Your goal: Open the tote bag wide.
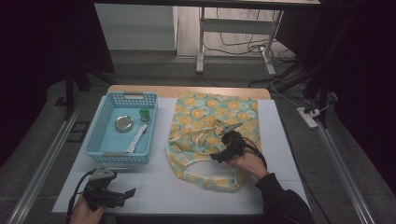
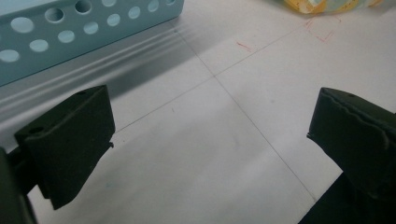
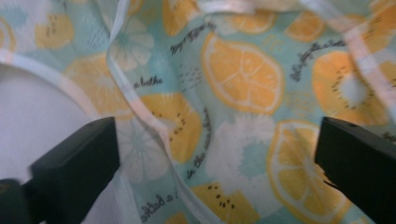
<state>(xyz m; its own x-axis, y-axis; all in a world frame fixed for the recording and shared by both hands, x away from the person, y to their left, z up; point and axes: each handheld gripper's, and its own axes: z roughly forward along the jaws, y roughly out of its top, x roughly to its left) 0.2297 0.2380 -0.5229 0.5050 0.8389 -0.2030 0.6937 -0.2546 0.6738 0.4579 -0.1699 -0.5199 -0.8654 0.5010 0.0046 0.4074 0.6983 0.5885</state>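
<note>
One blue basket (image 1: pixel 106 125) at the left holds three things: one round tin (image 1: pixel 123 123), one green cap (image 1: pixel 144 114), one white tube (image 1: pixel 137 139). One fruit-print cloth bag (image 1: pixel 205 116) lies at the right

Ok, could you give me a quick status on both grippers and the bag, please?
Left gripper open, idle by basket. Right gripper open over fruit-print bag, not gripping. Nothing in the way.

Both claws are showing matte black, blocky jaws; the left claw (image 1: pixel 122 192) is trailing a black cable, and a dark sleeve is covering the arm behind the right claw (image 1: pixel 223 135).
</note>
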